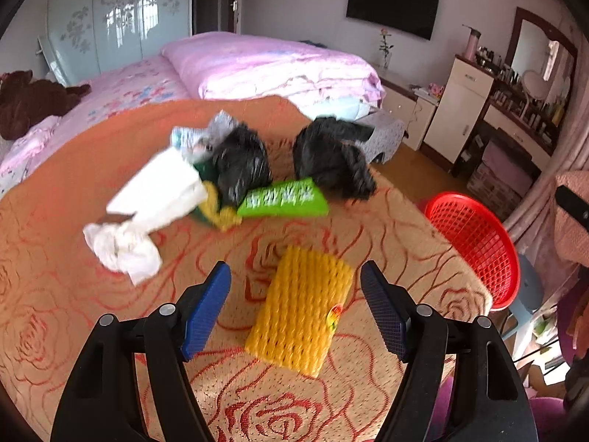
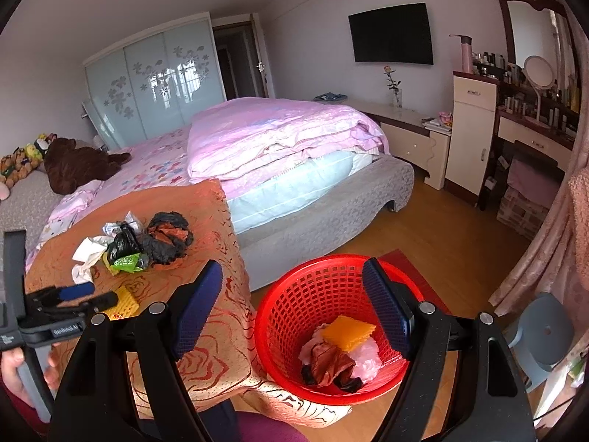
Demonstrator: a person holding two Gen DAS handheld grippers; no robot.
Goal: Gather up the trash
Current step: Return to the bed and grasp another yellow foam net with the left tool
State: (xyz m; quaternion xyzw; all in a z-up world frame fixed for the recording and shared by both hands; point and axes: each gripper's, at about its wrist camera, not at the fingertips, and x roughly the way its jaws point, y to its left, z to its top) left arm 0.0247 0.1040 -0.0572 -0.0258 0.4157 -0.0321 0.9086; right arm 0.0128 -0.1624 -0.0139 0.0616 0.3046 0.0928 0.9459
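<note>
Bedroom, orange rose-patterned tablecloth (image 1: 110,313), and the collecting is partway done: the red plastic mesh basket (image 2: 294,294) beside the table already holds an orange foam pad, pink plastic and a crumpled wrapper. The right gripper (image 2: 292,304) hovers empty above it, jaws apart. The left gripper (image 1: 294,302), also spread, straddles a yellow foam fruit net (image 1: 300,309) without touching it. White tissue (image 1: 147,213), black bags (image 1: 331,154) and a green packet (image 1: 283,199) still wait on the table.

On the orange cloth lie two black plastic bags (image 1: 241,164) (image 1: 331,154), two yellow foam nets (image 1: 300,311) (image 1: 217,202), one green wrapper (image 1: 283,199), one silvery wrapper (image 1: 195,136) and some crumpled white paper (image 1: 147,206). One red basket (image 2: 294,294) holds one orange foam piece (image 2: 348,333), one pink bag (image 2: 366,359) and one brown wrapper (image 2: 327,366).
</note>
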